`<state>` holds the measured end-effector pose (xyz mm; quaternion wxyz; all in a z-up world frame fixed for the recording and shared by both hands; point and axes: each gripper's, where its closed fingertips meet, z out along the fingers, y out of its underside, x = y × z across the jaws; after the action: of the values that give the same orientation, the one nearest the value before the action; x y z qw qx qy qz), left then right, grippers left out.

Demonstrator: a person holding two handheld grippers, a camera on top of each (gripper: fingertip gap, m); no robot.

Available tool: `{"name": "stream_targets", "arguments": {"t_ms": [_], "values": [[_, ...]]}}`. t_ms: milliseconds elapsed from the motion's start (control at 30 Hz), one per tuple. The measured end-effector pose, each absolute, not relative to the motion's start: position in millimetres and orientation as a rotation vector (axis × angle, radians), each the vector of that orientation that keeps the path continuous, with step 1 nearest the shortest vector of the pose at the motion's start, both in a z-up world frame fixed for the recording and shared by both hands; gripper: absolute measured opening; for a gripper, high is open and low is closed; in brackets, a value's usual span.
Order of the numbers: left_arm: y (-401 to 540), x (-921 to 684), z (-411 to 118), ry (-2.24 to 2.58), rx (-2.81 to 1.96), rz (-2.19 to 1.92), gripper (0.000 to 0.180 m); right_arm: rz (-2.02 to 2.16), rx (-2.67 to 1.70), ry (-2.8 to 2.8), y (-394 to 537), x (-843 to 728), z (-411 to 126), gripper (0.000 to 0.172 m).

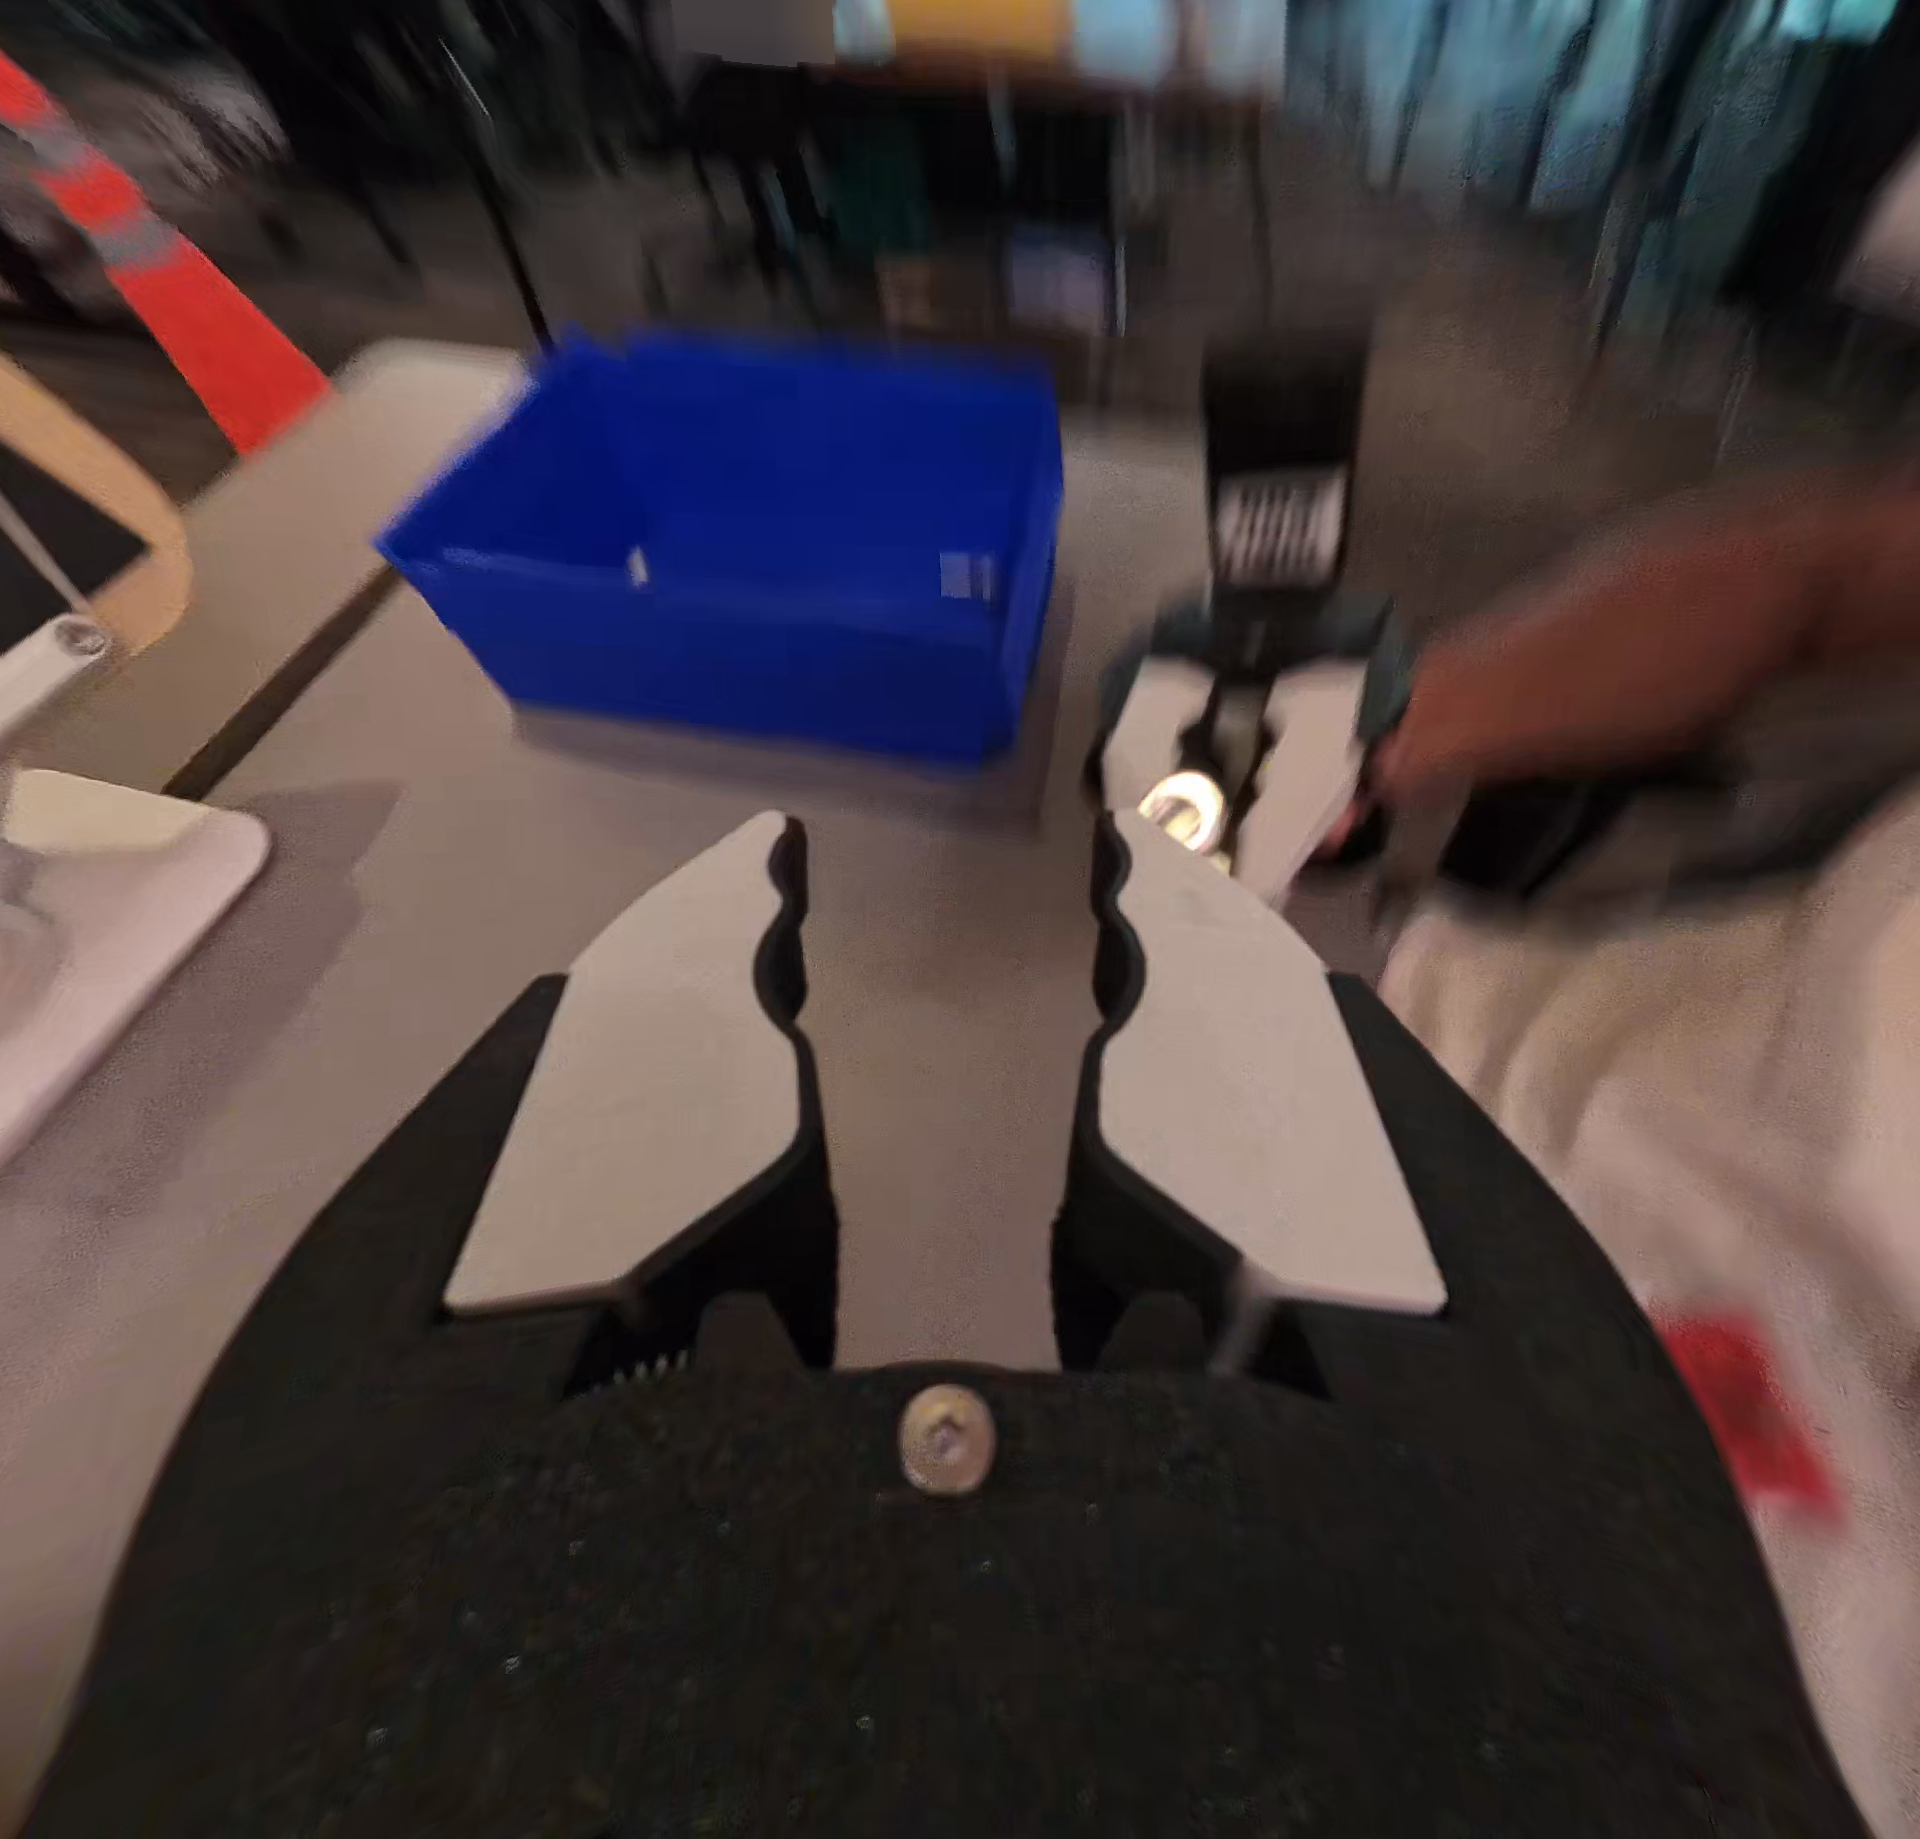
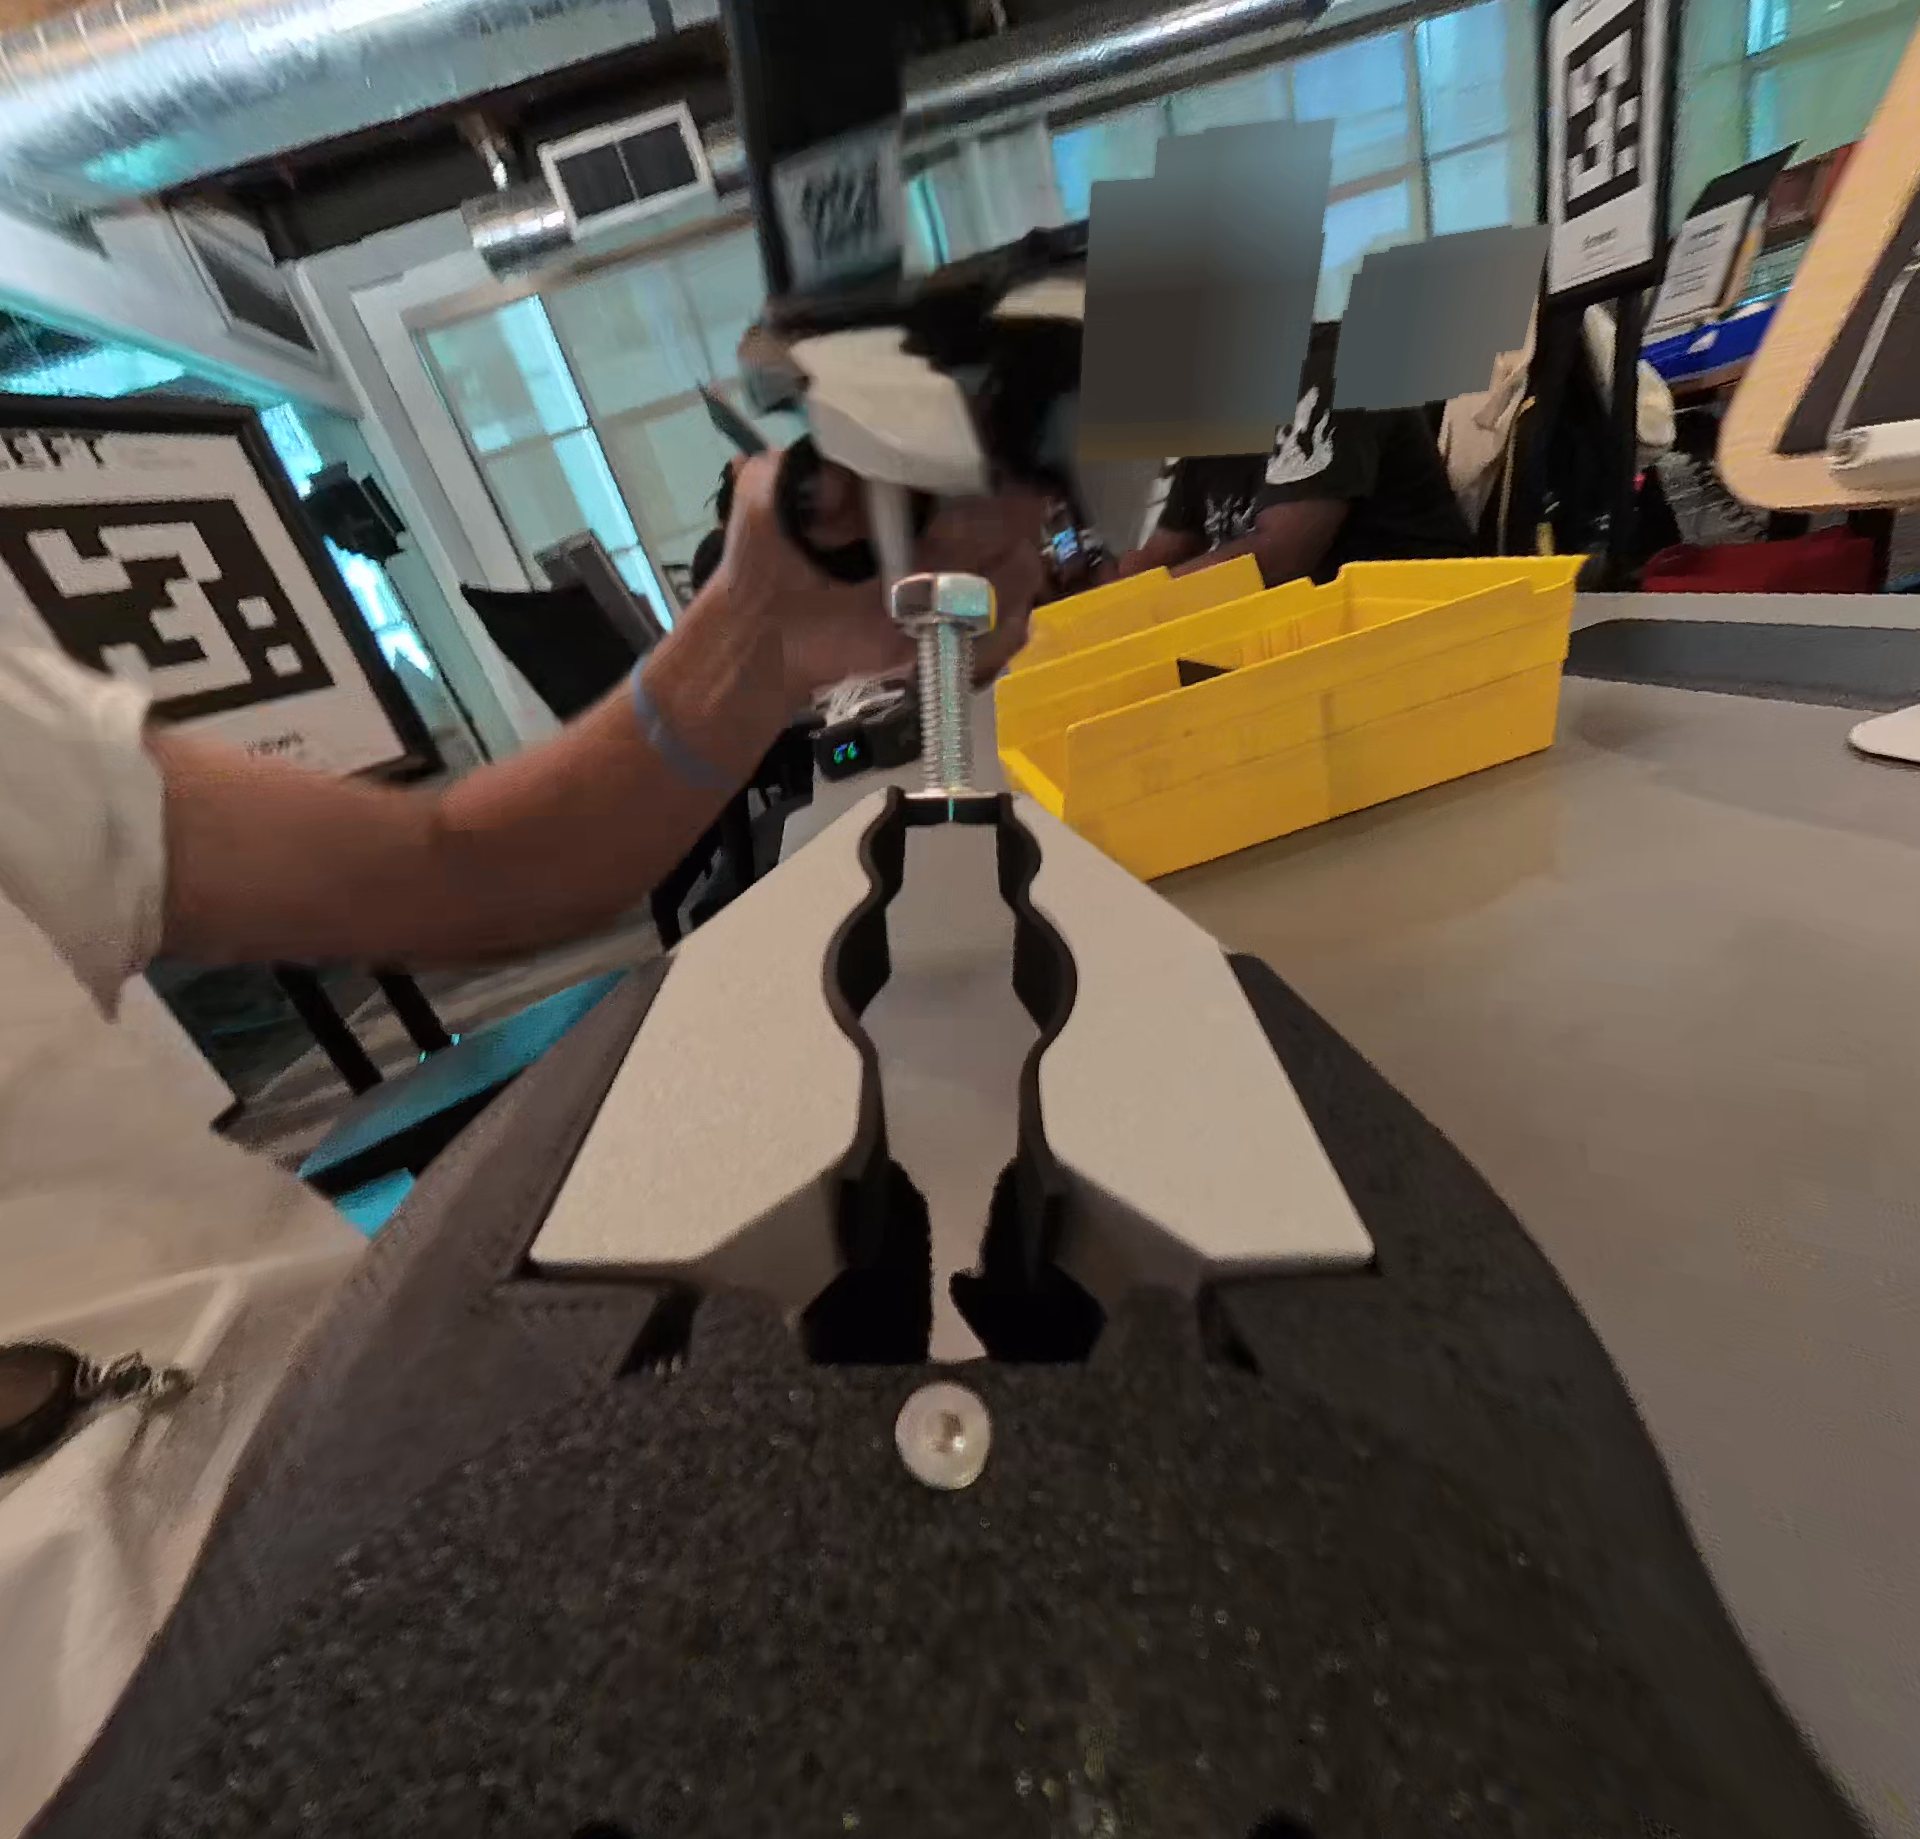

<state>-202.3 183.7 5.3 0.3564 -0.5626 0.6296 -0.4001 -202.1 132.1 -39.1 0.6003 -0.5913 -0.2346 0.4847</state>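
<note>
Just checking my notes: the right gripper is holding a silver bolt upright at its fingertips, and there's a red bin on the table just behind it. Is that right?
Not quite. The bin behind the right gripper is yellow, not red, as the right wrist view shows. The rest stands: the silver bolt stands upright, clamped at the fingertips, head on top.

I can make out printing on a white framed placard with a black square marker (image 2: 156, 584), another such placard (image 2: 1605, 106), and a small white sticker on the blue plastic bin (image 1: 966, 577).
</note>
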Motion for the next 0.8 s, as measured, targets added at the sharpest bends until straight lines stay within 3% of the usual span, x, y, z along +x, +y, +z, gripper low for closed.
{"name": "stream_targets", "arguments": {"t_ms": [100,167,267,567,800], "values": [[186,-215,22,1.002,-1.429,-1.429,0.054,1.146,-1.38,-0.457,150,-196,-38,0.017],[183,-219,7,0.841,-1.426,-1.45,0.061,1.171,-1.388,-0.42,161,-199,-36,0.016],[180,-222,-13,0.845,-1.465,-1.295,0.06,1.137,-1.399,-0.453,172,-213,-35,0.017],[176,-227,-17,0.881,-1.408,-1.436,0.05,1.069,-1.465,-0.565,184,-246,-51,0.017],[171,-203,-23,0.982,-1.394,-1.485,0.062,1.112,-1.454,-0.605,174,-258,-50,0.017]]}}
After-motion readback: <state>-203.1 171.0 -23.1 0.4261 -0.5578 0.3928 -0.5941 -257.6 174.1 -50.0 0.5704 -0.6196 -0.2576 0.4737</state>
